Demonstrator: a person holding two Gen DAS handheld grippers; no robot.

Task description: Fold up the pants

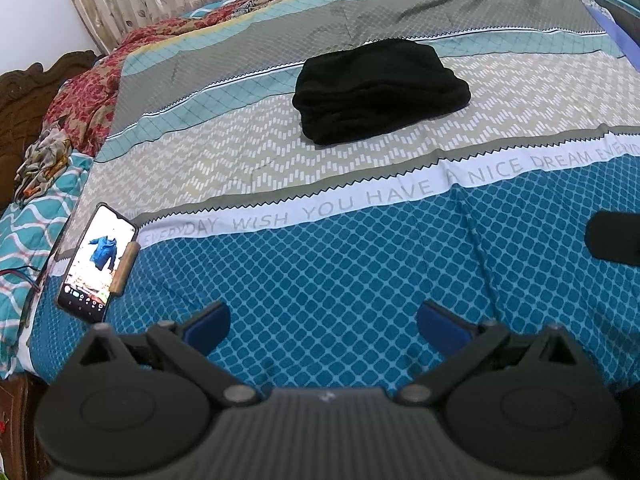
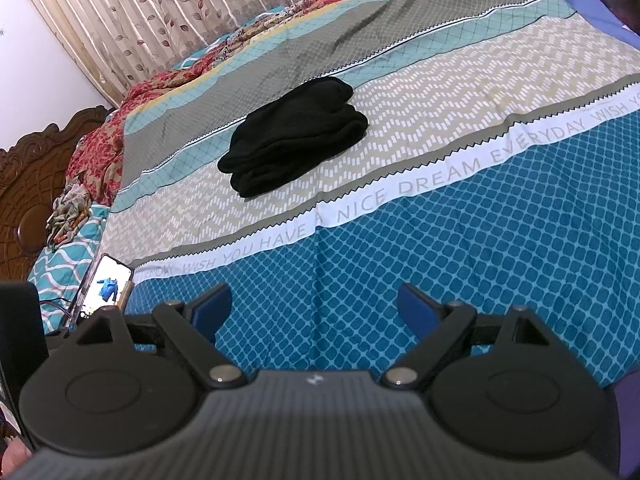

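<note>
Black pants (image 1: 380, 90) lie in a soft, limp folded stack on the bed (image 1: 320, 280). Left gripper (image 1: 322, 322) and right gripper (image 2: 316, 306): fingers spread, empty, well apart from it. Likely light; pinch all layers at an edge.

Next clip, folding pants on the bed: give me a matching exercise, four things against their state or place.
Things:
1. black pants
2. phone
3. left gripper
4. curtain

States or places:
A. screen lit, at the bed's left edge
B. open, holding nothing
C. hanging behind the bed
D. folded into a compact bundle on the bedspread

Pairs: 1-D, 2-A, 3-B, 4-C
</note>
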